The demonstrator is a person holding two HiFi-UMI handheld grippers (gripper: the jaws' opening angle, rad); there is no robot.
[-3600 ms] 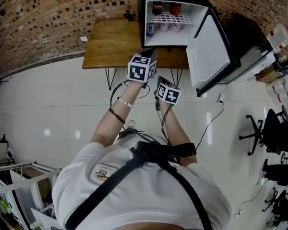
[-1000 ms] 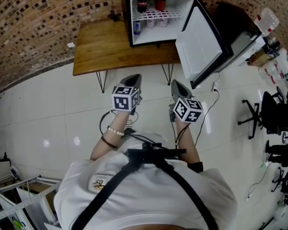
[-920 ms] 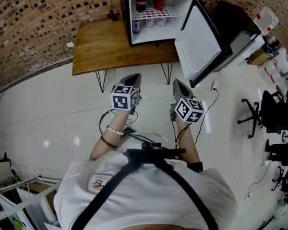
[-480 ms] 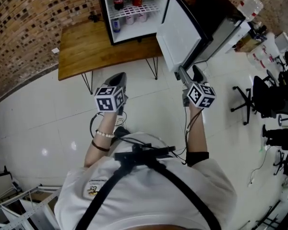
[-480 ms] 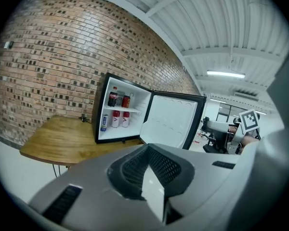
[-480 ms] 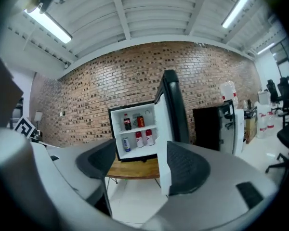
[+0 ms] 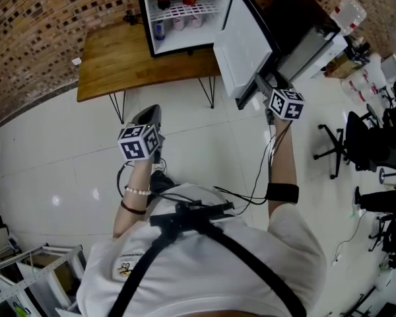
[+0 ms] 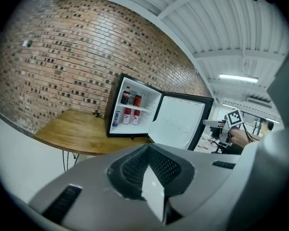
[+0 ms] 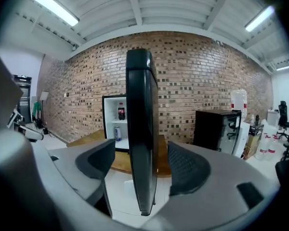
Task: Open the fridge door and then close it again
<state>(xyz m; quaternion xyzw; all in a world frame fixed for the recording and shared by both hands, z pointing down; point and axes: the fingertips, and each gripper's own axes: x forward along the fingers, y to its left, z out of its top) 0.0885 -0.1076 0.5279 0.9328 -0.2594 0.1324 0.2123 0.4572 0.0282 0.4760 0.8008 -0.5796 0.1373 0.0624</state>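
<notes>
R tongs, just opened wide, straddle the free edge of the open fridge door w/o pad contact, likely to swing it shut onto the fridge on the wooden surface; L tongs shut, empty, held clear.

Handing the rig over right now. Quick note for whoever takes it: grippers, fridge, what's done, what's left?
Left gripper: shut, empty, held over the floor, away from the fridge.
Right gripper: jaws have just been opening and now stand wide, straddling the free edge of the door without pressing on it.
Fridge: on the wooden table, door swung wide open, drinks inside.
Done: opening.
Left: swing the door shut, probably with the right gripper, since it is already at the edge.
</notes>
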